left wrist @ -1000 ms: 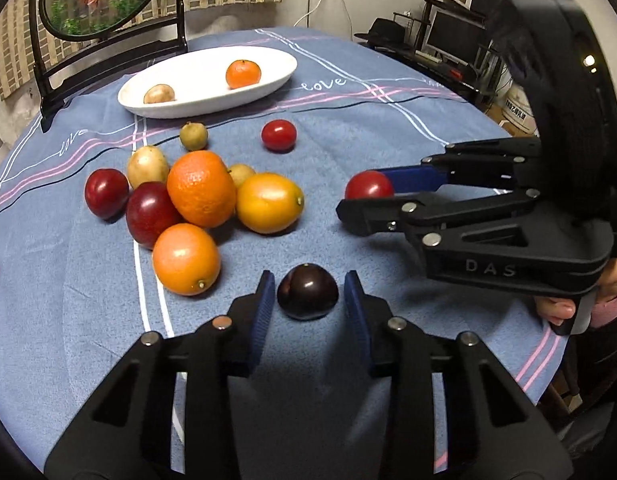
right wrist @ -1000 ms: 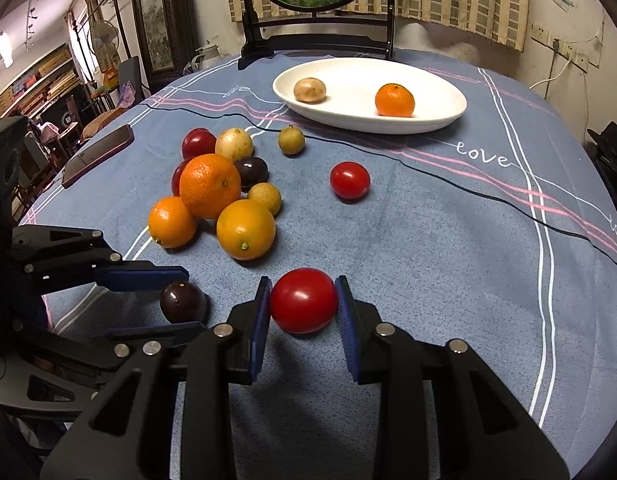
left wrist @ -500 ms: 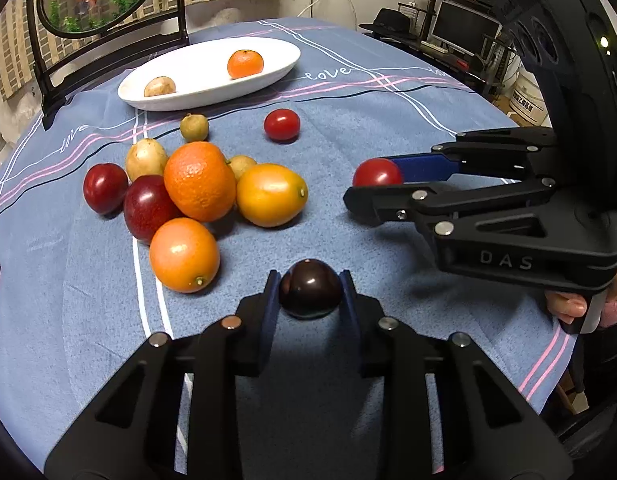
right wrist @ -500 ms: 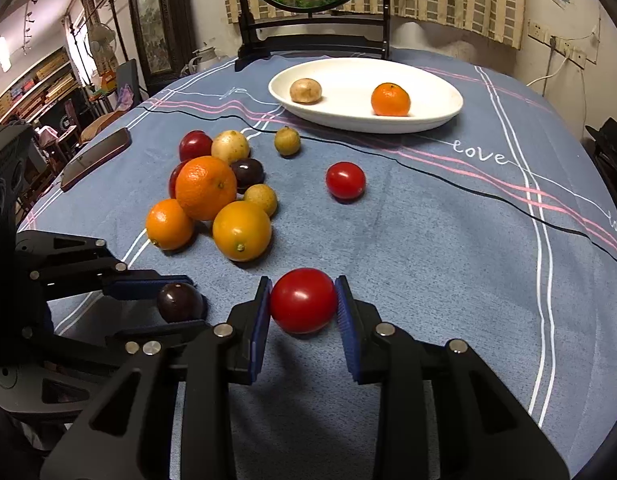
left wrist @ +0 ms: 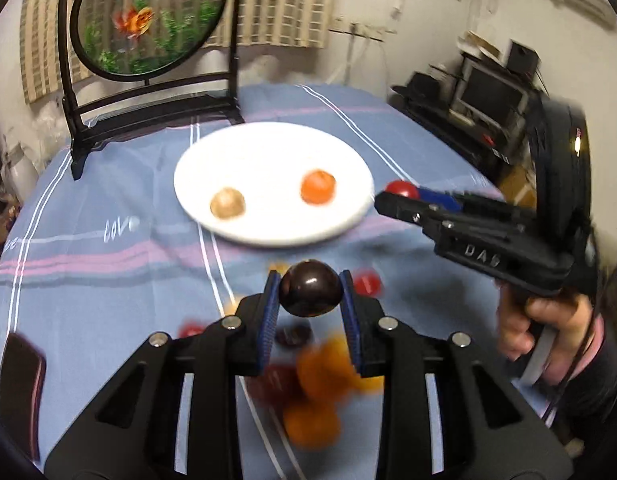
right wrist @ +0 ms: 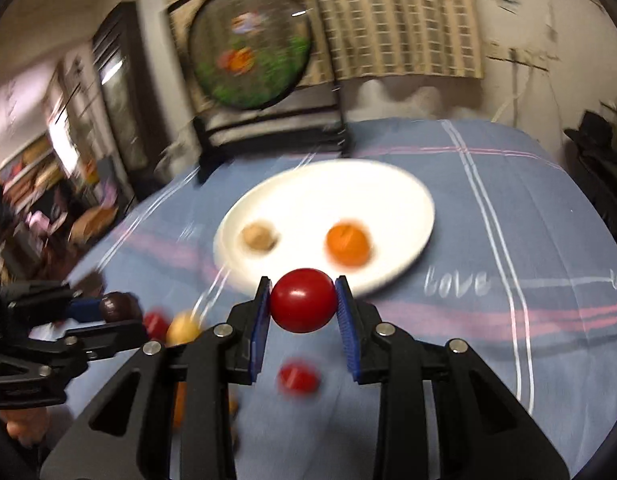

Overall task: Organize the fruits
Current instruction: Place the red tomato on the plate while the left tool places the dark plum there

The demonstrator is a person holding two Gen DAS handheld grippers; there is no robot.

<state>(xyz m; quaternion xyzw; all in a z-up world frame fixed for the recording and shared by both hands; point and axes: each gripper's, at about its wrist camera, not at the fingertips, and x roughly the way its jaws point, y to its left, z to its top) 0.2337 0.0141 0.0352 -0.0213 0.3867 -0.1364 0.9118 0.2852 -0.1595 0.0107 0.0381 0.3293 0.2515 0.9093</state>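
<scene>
My left gripper (left wrist: pixel 310 290) is shut on a dark purple fruit (left wrist: pixel 311 288) and holds it above the table, short of the white plate (left wrist: pixel 268 152). My right gripper (right wrist: pixel 303 300) is shut on a red fruit (right wrist: pixel 303 300), held in the air at the plate's (right wrist: pixel 404 200) near rim. The plate holds a small orange (left wrist: pixel 318 187) and a brown fruit (left wrist: pixel 227 203). The right gripper also shows in the left wrist view (left wrist: pixel 400 196), and the left one in the right wrist view (right wrist: pixel 112 312). Blurred oranges (left wrist: pixel 324 376) and red fruits lie on the cloth below.
A round fish picture on a black stand (left wrist: pixel 148 20) stands behind the plate. A dark phone (left wrist: pixel 20 376) lies at the table's left edge. A loose red fruit (right wrist: pixel 298 378) lies on the blue cloth below the right gripper.
Both grippers have lifted their fruits off the table and moved forward toward the plate, which now looms much closer. The fruit pile has dropped below the fingers.
</scene>
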